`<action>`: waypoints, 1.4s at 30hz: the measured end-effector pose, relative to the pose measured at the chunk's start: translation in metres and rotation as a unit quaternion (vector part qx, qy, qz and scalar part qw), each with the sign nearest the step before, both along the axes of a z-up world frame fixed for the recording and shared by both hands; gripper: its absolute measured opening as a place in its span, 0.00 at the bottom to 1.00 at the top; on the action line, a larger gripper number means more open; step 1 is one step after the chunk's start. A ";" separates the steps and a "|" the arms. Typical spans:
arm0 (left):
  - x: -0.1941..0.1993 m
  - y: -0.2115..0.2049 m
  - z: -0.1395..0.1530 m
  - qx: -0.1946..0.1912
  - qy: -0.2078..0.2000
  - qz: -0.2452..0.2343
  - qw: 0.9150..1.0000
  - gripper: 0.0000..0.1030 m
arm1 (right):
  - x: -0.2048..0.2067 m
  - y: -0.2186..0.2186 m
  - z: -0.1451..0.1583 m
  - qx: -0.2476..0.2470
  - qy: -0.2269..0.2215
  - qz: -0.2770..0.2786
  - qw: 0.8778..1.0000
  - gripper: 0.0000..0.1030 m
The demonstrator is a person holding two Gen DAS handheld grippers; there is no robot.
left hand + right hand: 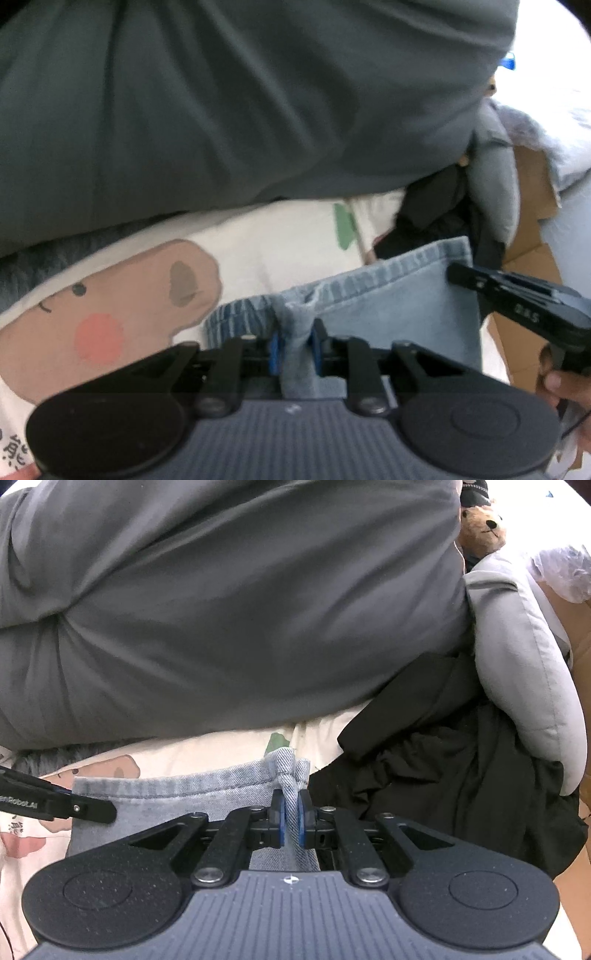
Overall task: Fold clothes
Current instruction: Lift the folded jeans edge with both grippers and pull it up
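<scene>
Jeans (399, 299): pale blue denim, lying across a cream bedsheet (280, 229) printed with a brown cartoon animal, hemmed edge facing the big grey duvet (240, 103) piled behind.

Left gripper (295, 349): blue pads are sitting either side of a bunched fold of the denim near its left end; the fold is filling the gap and the pads are pinching it.

Right gripper (291, 821): jaws are nearly together, clamping a gathered tuft of the jeans at the right end of the hem (290, 771). In the left wrist view this same tool is reaching in from the right, a person's fingers (565, 384) wrapping its handle.

Black garment (461, 760): crumpled, lying just right of the jeans, touching them.

Light grey pillow (524, 672): leaning beside the duvet, above the black garment.

Teddy bear (482, 524): sitting behind the pillow.

Cardboard box (532, 192): standing at the far right.
</scene>
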State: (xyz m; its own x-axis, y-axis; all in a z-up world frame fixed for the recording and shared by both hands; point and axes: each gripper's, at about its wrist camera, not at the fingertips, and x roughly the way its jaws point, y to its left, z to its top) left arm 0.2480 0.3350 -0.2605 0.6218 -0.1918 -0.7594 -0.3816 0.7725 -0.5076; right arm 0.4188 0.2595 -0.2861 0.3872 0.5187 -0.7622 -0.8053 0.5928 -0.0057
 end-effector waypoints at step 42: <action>0.014 -0.045 -0.001 0.159 0.006 -0.120 0.980 0.03 | -0.046 -0.069 -0.079 0.013 0.085 -0.183 0.979 0.28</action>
State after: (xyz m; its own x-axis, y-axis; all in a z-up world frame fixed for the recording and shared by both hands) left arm 0.2620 0.2899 -0.2620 0.5785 -0.0841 -0.8113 -0.1732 0.9593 -0.2229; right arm 0.3733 0.1909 -0.3649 0.4201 0.3896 -0.8196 -0.5271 0.8399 0.1291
